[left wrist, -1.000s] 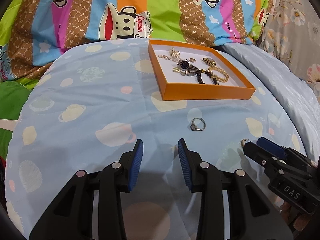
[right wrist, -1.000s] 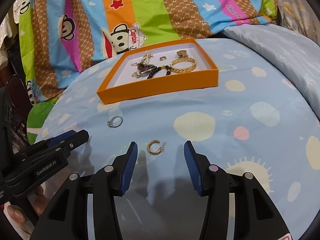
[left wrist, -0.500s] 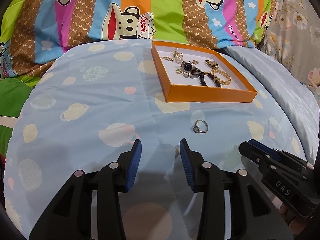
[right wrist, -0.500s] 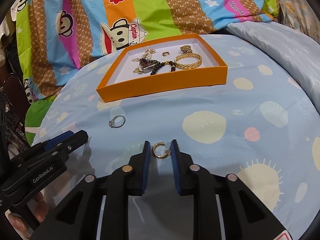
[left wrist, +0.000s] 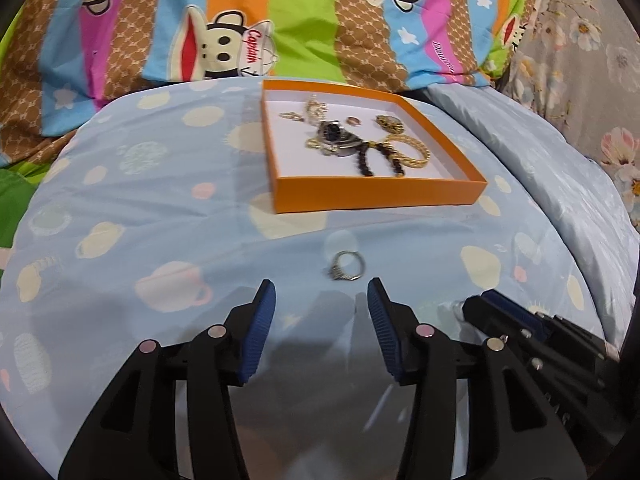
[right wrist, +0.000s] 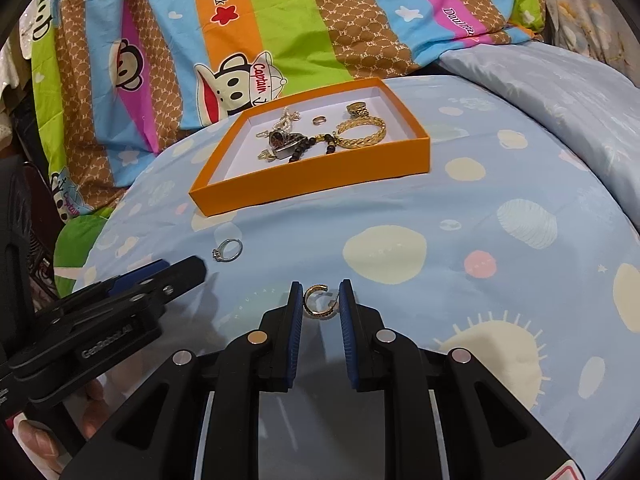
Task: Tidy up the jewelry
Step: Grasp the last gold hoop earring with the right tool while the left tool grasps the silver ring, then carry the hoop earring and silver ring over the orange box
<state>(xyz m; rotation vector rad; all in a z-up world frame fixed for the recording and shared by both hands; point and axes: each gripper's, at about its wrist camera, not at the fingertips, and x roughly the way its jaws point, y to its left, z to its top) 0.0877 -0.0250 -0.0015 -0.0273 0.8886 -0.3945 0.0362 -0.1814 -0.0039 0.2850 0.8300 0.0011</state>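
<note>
Two wrist views angled down, close, sharing orange tray [left wrist: 376,196]

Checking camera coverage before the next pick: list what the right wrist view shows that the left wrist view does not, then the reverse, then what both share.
Only the right wrist view: the gold hoop earring pinched between the right tool's pads, and a hand under the left tool.

Only the left wrist view: the left tool's opening jaws from behind, nothing between them.

Both: the orange box holding jewelry, the silver ring on the blue sheet, and the striped monkey-print bedding.
</note>
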